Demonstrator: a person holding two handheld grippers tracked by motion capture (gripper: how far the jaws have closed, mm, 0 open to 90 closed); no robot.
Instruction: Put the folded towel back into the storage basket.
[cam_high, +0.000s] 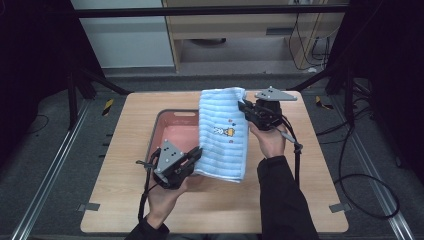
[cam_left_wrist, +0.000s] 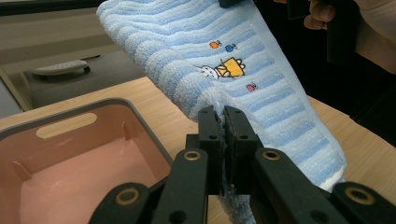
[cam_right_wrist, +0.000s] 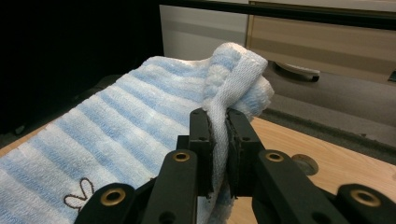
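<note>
A light blue striped towel (cam_high: 223, 134) with a small embroidered rabbit hangs stretched between both grippers above the table. My left gripper (cam_high: 196, 156) is shut on the towel's near left edge, and in the left gripper view the towel (cam_left_wrist: 219, 65) is pinched between the jaws of that gripper (cam_left_wrist: 223, 122). My right gripper (cam_high: 245, 107) is shut on the far right corner. In the right gripper view, white hem cloth (cam_right_wrist: 236, 79) bunches up out of the closed jaws of the gripper (cam_right_wrist: 219, 122).
A pink plastic basin (cam_high: 170, 132) with a grey rim sits on the wooden table (cam_high: 125, 150), partly under the towel; its inside (cam_left_wrist: 84, 172) looks empty. Bare tabletop lies to the right and front. Cables trail off the table's right side.
</note>
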